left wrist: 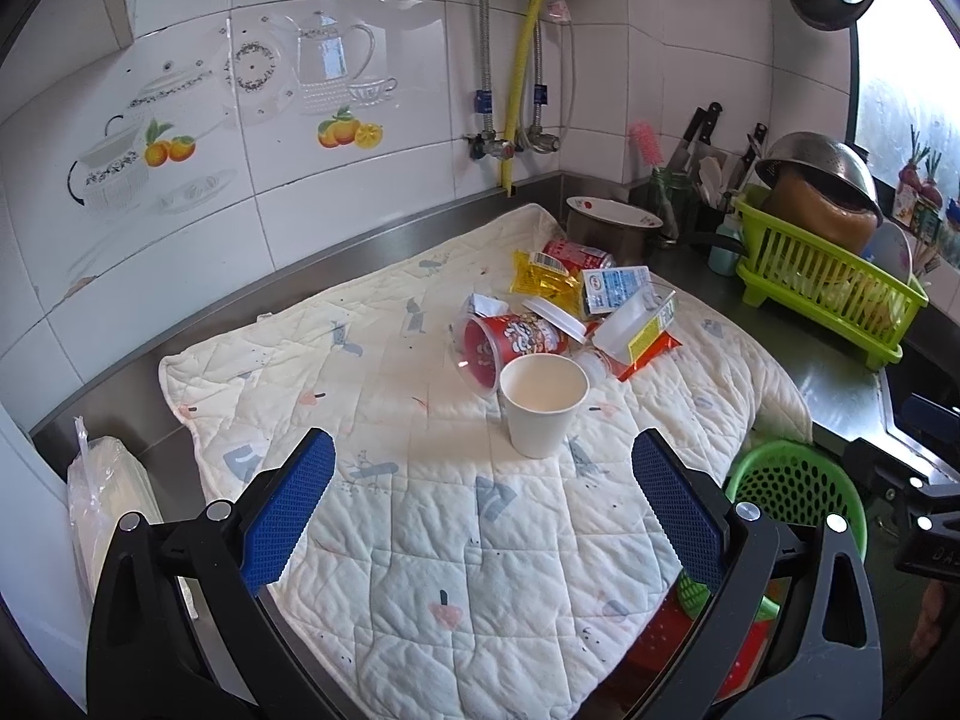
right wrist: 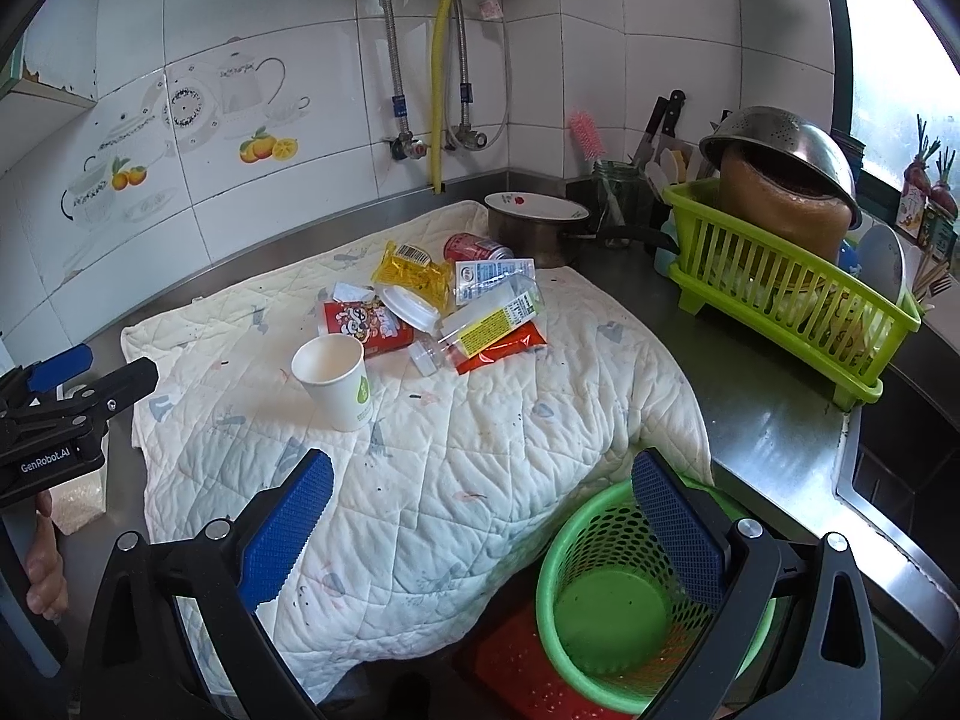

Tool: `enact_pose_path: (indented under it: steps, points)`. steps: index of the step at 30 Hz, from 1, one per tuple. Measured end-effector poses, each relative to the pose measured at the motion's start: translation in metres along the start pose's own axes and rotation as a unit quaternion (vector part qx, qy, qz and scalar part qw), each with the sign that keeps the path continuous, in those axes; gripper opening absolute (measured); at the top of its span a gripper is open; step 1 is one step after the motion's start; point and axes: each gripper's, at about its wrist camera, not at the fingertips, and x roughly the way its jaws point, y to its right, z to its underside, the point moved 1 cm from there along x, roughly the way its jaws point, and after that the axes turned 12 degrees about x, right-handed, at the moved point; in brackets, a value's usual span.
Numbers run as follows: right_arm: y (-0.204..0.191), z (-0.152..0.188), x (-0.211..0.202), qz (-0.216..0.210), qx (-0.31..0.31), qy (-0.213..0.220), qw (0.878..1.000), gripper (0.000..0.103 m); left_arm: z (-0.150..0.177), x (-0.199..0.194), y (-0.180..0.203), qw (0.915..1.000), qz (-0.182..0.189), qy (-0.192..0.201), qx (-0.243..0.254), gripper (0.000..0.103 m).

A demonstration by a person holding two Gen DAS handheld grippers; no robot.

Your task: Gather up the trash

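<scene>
Your left gripper (left wrist: 483,498) stands with its jaws wide apart and nothing between them, low in the frame over the quilted mat (left wrist: 420,540). Your right gripper (right wrist: 480,516) is likewise spread wide and holds nothing; its right finger overlaps the green basket (right wrist: 606,612) at lower right of the right wrist view. The trash sits at centre frame on the mat: an upright paper cup (left wrist: 543,405) nearest you, just in front of a tipped red noodle cup (left wrist: 510,345), with a white lid (left wrist: 555,315), yellow wrapper (left wrist: 540,276), red can (left wrist: 573,252) and a clear-windowed packet (left wrist: 639,324) heaped behind. A small clear item beside the packet may be a bottle. A lime dish rack (right wrist: 780,294) occupies the right.
</scene>
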Motion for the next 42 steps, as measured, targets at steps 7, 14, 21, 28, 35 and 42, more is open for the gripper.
enact_pose_path:
  steps: [7, 14, 21, 28, 35, 42]
  points:
    - [-0.003, -0.006, -0.005, 0.001, -0.002, 0.009, 1.0, 0.097, 0.001, -0.004, -0.004, 0.9999, -0.001, 0.011, -0.007, 0.098]
    - [-0.005, -0.006, -0.008, 0.002, -0.002, 0.015, 1.0, 0.097, 0.003, -0.009, -0.006, 0.9998, 0.002, 0.02, -0.008, 0.098]
    - [-0.006, -0.003, -0.013, -0.001, 0.002, 0.022, 1.0, 0.097, 0.003, -0.021, -0.009, 0.999, -0.002, 0.043, -0.013, 0.098]
    - [-0.003, -0.003, -0.018, 0.003, 0.004, 0.029, 1.0, 0.097, 0.003, -0.025, -0.006, 0.9986, -0.003, 0.051, -0.009, 0.098]
    - [0.0, -0.004, -0.021, 0.006, 0.01, 0.034, 0.999, 0.097, 0.002, -0.026, -0.003, 0.9986, -0.001, 0.053, -0.007, 0.098]
    - [0.0, -0.004, -0.021, 0.004, 0.01, 0.034, 0.999, 0.097, 0.002, -0.026, -0.003, 0.9985, -0.002, 0.053, -0.007, 0.098]
